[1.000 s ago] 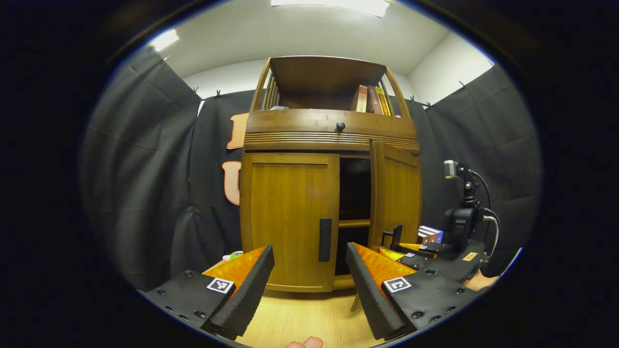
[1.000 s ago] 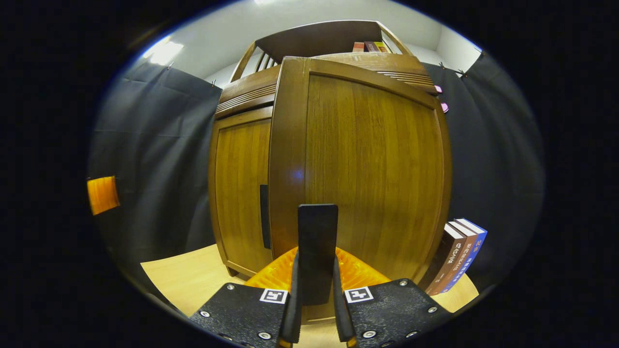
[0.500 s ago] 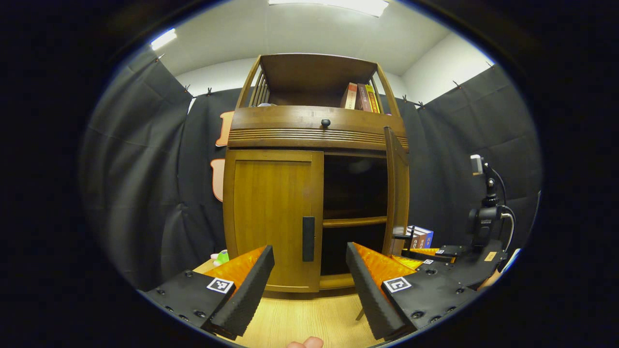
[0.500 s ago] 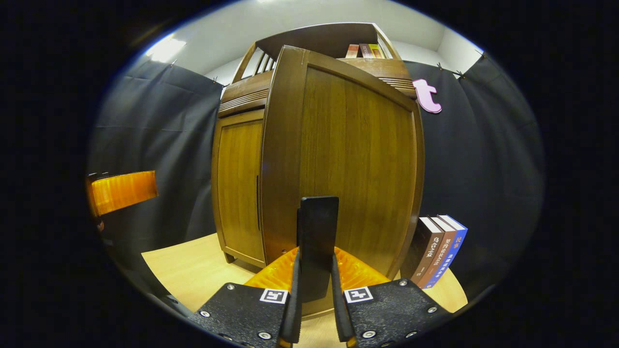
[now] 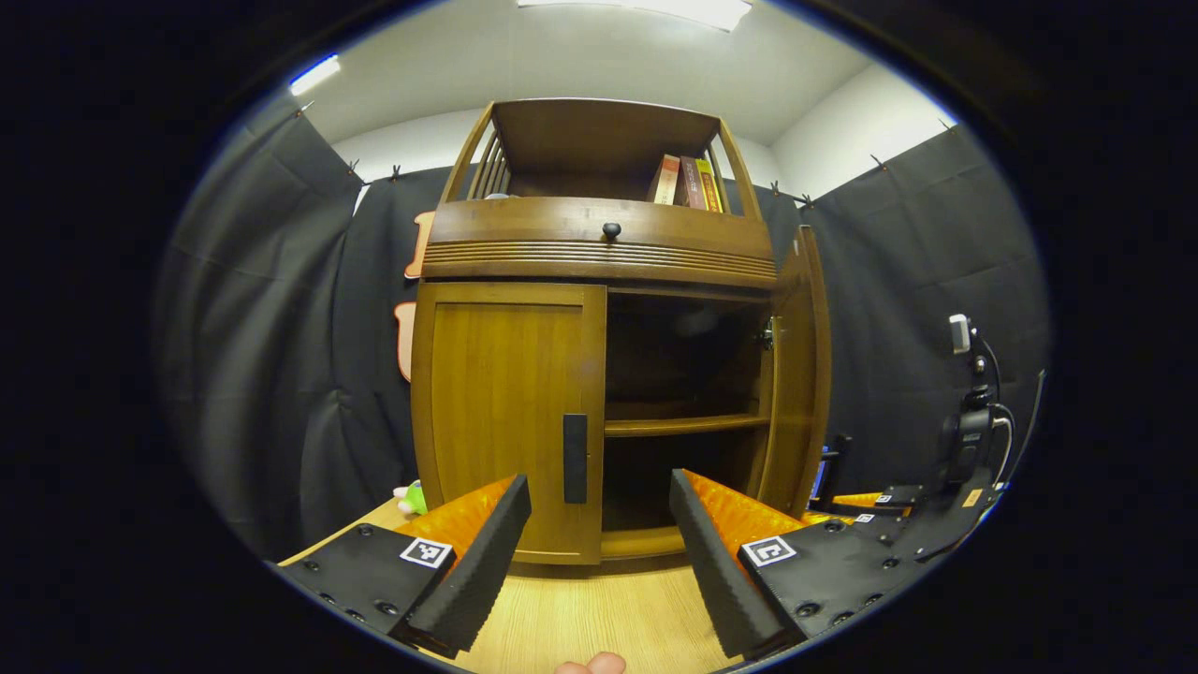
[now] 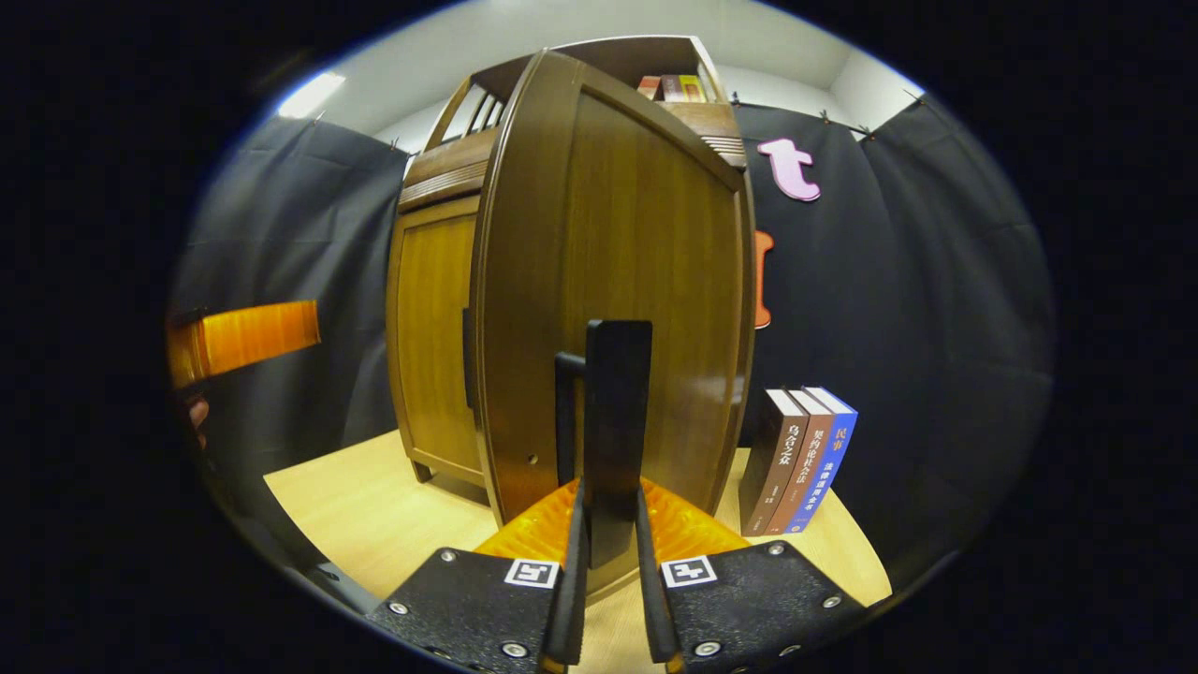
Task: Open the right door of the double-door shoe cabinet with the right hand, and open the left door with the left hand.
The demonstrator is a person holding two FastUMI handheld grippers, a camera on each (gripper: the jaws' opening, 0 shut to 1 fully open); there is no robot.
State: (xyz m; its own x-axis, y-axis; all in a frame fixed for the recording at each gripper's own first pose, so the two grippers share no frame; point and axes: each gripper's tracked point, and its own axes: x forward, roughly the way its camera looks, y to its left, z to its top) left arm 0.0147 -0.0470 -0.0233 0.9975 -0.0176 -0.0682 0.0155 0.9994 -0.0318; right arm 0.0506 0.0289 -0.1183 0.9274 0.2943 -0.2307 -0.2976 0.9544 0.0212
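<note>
Right gripper [image 6: 606, 562], clenched on the right door's handle [image 6: 613, 412], should hold firm; left gripper [image 5: 599, 534], released, should approach the left handle [image 5: 575, 459] at 12 o'clock.

Shoe cabinet [image 5: 599, 253]: stands on the tabletop [image 5: 599, 618], against the booth wall.
Left door [image 5: 505, 412]: closed, handle [image 5: 575, 459] at its right edge.
Right door [image 5: 796, 374]: swung open to the right; inside, a shelf [image 5: 683, 425] crosses the compartment.
Top shelf: books [image 5: 685, 183] upright at its right end.
Three books [image 6: 800, 459]: upright on the tabletop, right of the open door.
Left claw [image 5: 599, 552]: before the cabinet, facing the left door's handle.
Right claw [image 6: 606, 599]: at the right door's handle [image 6: 613, 431].
</note>
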